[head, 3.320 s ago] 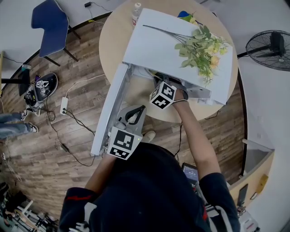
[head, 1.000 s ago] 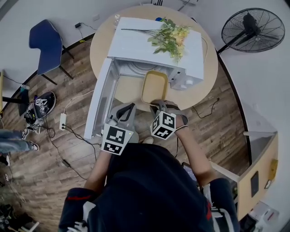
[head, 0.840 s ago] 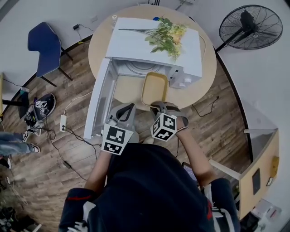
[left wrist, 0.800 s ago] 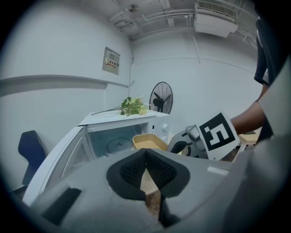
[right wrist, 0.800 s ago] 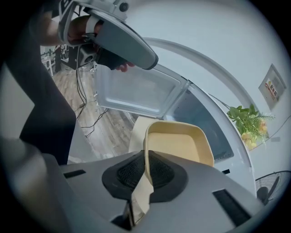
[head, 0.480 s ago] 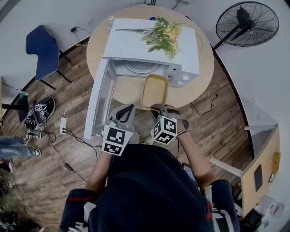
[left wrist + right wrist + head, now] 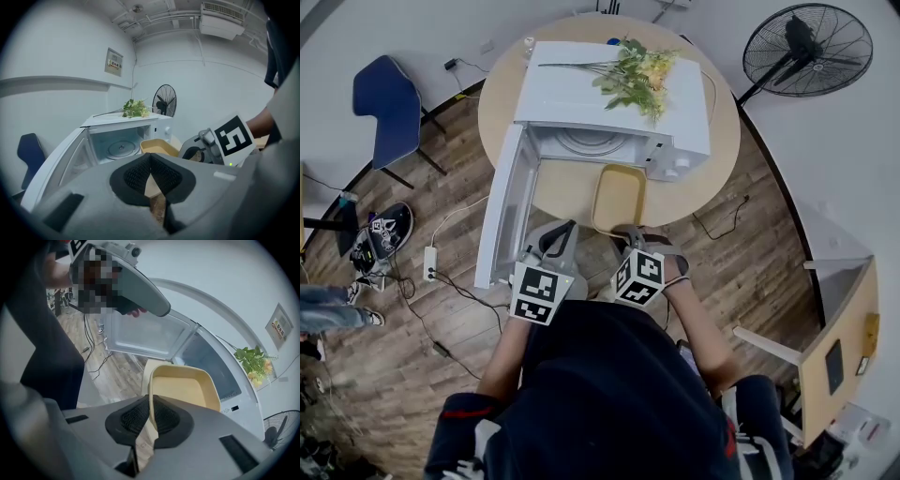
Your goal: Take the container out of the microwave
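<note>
A shallow yellow container (image 7: 619, 197) is outside the white microwave (image 7: 572, 94), over the round table (image 7: 567, 192) just in front of the open cavity. My right gripper (image 7: 627, 231) is shut on the container's near rim, and in the right gripper view the rim (image 7: 151, 404) runs down between the black pads. My left gripper (image 7: 562, 232) hovers left of it by the open door (image 7: 508, 216). Its jaws (image 7: 150, 161) are shut with nothing between them. The left gripper view shows the container (image 7: 159, 146) and the empty turntable (image 7: 121, 148).
Artificial flowers (image 7: 633, 75) lie on top of the microwave. The door swings out to the left, past the table edge. A standing fan (image 7: 806, 47) is at the back right, and a blue chair (image 7: 389, 103) and floor cables (image 7: 441, 281) are at the left.
The right gripper has drawn the yellow container out of the microwave toward me, from inside the cavity to the table in front. The left gripper has barely moved.
</note>
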Demonstrator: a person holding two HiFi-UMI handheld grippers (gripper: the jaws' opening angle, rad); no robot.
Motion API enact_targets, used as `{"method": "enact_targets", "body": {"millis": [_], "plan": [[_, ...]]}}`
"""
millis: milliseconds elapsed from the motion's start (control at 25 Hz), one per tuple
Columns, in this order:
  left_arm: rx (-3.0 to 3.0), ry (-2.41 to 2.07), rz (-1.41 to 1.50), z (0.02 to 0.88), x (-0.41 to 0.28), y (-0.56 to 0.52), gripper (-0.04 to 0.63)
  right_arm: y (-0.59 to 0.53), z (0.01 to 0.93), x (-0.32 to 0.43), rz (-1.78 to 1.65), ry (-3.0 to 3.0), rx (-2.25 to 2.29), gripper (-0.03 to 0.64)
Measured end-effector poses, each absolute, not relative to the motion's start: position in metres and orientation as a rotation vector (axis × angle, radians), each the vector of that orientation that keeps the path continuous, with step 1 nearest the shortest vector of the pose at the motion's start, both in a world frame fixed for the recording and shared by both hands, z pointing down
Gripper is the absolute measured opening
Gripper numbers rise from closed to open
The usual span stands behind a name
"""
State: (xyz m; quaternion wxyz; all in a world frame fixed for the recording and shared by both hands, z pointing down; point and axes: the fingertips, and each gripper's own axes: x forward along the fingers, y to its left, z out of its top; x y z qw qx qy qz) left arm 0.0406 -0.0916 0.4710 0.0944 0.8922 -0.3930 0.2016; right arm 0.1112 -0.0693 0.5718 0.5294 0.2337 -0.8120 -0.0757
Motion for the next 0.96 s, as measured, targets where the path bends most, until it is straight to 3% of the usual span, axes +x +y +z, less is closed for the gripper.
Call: {"method": "enact_targets", "body": {"millis": [960], "plan": [[2.643, -1.173, 0.58, 0.4701, 0.0386, -0.092, 0.014, -0.067, 0.5755, 0.112, -0.198, -1.9, 0.536, 0.026]]}}
